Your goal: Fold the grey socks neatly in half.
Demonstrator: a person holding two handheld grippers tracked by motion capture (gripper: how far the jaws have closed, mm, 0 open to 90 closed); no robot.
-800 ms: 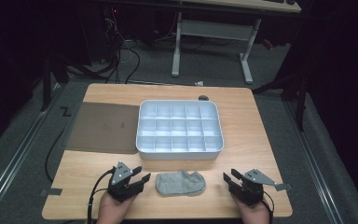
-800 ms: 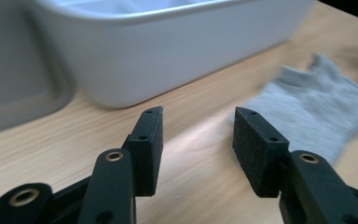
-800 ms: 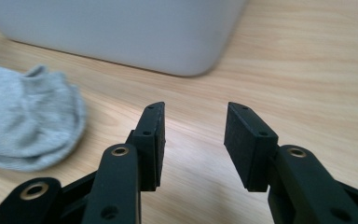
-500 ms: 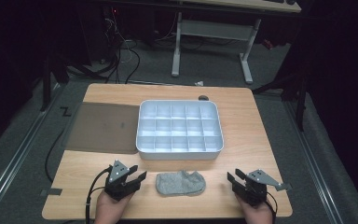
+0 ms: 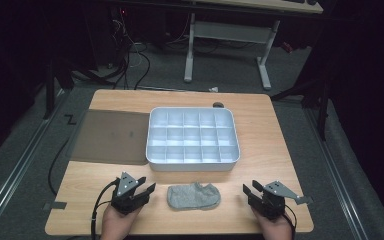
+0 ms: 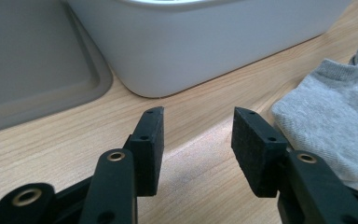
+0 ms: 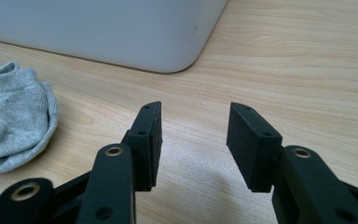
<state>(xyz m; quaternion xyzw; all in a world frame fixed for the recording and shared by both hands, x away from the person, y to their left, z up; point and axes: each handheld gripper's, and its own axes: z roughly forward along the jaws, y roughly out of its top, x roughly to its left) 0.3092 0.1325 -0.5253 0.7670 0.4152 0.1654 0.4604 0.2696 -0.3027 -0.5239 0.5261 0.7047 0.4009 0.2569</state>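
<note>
**Sock waits at the front edge, both grippers empty**

The wooden table (image 5: 275, 135) stands in a dim room with cables on the floor behind it. A white divided tray (image 5: 194, 160) sits mid-table, probably where small things get sorted, with its dark flat lid (image 5: 112, 136) touching its left side. The grey sock (image 5: 194, 196) lies flat near the front edge, between the left gripper (image 5: 139, 189) and the right gripper (image 5: 252, 192). Both have jaws wide, holding nothing, seemingly poised to take it from either end.

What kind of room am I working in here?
Probably a lab or recording workspace: a wooden table on grey carpet, loose cables on the floor behind, and a height-adjustable desk frame in a dark surround.
</note>
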